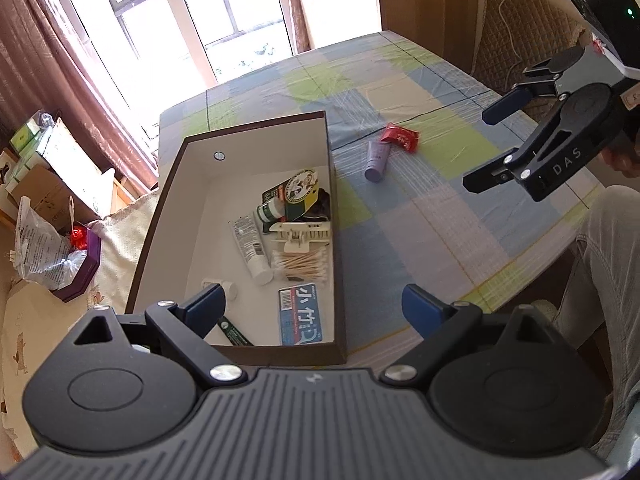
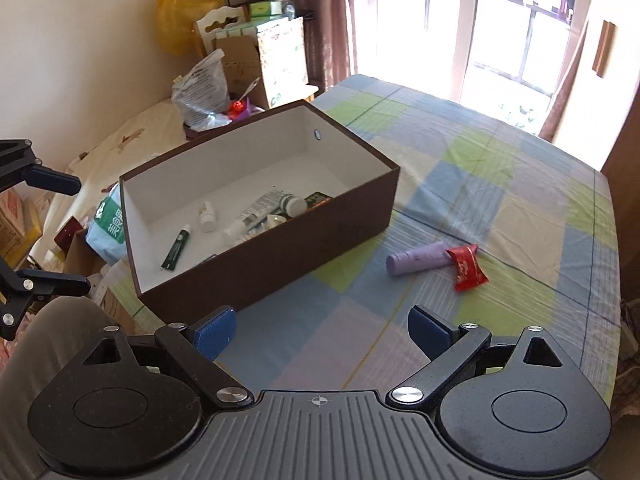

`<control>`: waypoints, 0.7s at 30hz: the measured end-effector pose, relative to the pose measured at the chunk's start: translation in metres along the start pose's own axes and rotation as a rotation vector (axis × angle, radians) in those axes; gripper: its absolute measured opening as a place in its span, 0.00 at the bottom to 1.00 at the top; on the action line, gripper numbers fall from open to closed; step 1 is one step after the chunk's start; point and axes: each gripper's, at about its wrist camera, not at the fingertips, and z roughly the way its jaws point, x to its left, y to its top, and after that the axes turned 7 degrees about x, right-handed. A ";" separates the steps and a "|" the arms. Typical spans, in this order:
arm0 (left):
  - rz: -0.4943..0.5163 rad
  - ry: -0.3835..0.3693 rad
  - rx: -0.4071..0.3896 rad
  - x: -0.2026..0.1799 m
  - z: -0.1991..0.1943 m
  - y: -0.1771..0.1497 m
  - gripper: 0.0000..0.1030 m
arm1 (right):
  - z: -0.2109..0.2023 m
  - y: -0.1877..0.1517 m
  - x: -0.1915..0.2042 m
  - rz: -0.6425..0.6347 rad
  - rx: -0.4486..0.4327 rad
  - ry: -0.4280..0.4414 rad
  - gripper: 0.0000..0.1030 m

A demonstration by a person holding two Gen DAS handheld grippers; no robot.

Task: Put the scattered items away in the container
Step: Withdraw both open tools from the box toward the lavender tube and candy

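A brown box with a white inside stands on the checked tablecloth and holds several small items: tubes, cotton swabs, a hair clip, a blue packet. Outside it lie a purple tube and a red wrapper, touching each other. My left gripper hovers open over the box's near end, nothing between its fingers. My right gripper is open and empty above the cloth, short of the tube and wrapper; in the left wrist view it hangs at the right.
The table ends at a bright window at the far side. A cushioned chair stands at the far right corner. Left of the table are cardboard boxes, a plastic bag and a purple tin. A person's leg is at the right.
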 end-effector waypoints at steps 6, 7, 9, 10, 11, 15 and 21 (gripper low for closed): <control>-0.005 -0.019 -0.001 -0.021 0.009 0.011 0.91 | -0.008 -0.022 -0.028 0.095 0.000 -0.055 0.95; -0.012 -0.022 -0.002 -0.023 0.011 0.013 0.91 | -0.008 -0.025 -0.033 0.113 0.001 -0.062 0.95; -0.018 -0.031 0.000 -0.029 0.014 0.016 0.91 | -0.008 -0.033 -0.041 0.147 0.006 -0.071 0.95; -0.020 -0.032 0.000 -0.032 0.017 0.018 0.91 | -0.008 -0.036 -0.044 0.160 0.010 -0.076 0.95; -0.020 -0.028 -0.001 -0.035 0.019 0.019 0.91 | -0.008 -0.040 -0.047 0.172 0.013 -0.082 0.95; -0.019 -0.009 0.004 -0.047 0.027 0.022 0.91 | -0.005 -0.052 -0.057 0.213 0.028 -0.104 0.95; -0.050 -0.024 0.034 -0.062 0.048 0.023 0.91 | -0.003 -0.068 -0.070 0.275 0.045 -0.114 0.95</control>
